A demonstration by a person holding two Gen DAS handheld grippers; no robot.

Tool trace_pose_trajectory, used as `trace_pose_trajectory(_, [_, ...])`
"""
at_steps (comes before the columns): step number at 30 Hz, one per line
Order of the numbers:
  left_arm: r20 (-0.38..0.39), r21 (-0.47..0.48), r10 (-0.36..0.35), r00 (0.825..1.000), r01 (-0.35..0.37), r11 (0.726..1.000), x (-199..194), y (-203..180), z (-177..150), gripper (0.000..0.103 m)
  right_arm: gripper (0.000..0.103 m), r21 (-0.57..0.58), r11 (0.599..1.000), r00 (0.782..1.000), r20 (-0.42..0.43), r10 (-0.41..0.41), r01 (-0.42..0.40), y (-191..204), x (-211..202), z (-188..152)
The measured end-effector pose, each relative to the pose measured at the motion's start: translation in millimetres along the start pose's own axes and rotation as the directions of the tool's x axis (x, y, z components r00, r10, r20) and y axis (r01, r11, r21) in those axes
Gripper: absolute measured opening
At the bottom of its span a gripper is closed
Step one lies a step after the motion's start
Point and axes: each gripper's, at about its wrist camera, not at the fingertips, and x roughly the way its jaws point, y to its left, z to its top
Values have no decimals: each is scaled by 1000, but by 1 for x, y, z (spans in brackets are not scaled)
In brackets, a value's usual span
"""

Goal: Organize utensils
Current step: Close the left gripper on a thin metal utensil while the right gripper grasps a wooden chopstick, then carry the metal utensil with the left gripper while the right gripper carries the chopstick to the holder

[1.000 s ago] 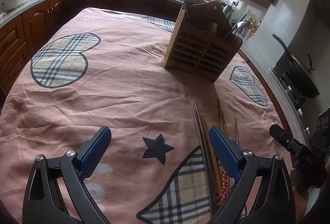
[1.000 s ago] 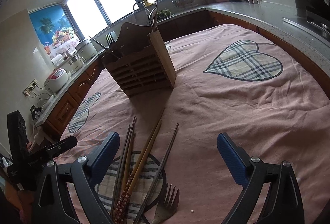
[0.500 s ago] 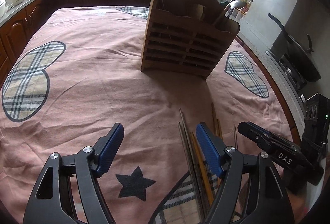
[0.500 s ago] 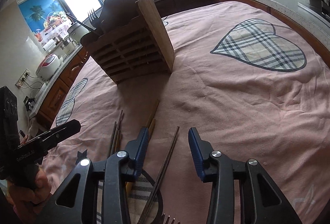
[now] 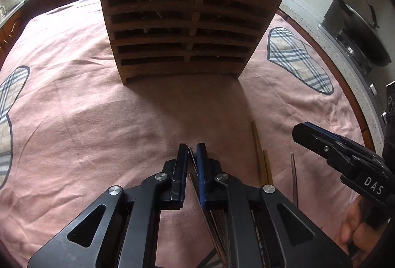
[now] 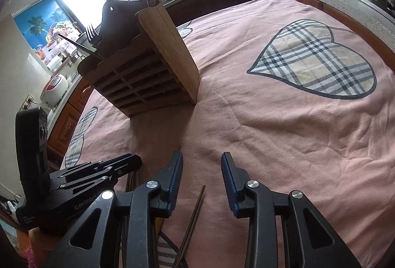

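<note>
With its pads clamped on metal chopsticks (image 5: pixel 191 156), the left gripper (image 5: pixel 192 148) must lift toward the holder (image 5: pixel 187 28) ahead; the right gripper (image 6: pixel 202 156) waits parted.

The left tool (image 5: pixel 192 152) has its two fingers drawn close together on thin metal chopsticks (image 5: pixel 195 179) that run back beneath it over the pink cloth (image 5: pixel 86 132) covering the desk. Just beyond stands a slatted wooden utensil holder (image 5: pixel 187 33) with handles poking from its top, and two wooden chopsticks (image 5: pixel 261 156) lie on the cloth to the right. The right tool (image 5: pixel 306 131) reaches in from the right edge, with a dark pan (image 5: pixel 363 28) behind on the stove.
</note>
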Motion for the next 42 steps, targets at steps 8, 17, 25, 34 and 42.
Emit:
trace_pose_trajectory(8, [54,-94,-66,996,71,993,-29,39,-10,6,33,-48,999,999,-46,8,-10,18,25,7])
trace_pose_trajectory(17, [106,-162,-61,992,78,984,-60,72,-21,6,8,-200,978,993,-89,-84,65,54,52,8])
trace_pose_trajectory(25, [165,-169,-61,984,89,982,-91,73,-31,6,6,-150,988,999,-51,10,-18,50,17,8])
trace_pose_trajectory(34, [262,-148,-47,964,89,985,-139,60,-40,4,5,-138,986,993,63,99,-89,57,-49,10])
trace_pose_trajectory(42, [330,-137,-43,943,92,986,-170,51,-51,4,4,-154,981,978,152,144,-121,71,-87,7])
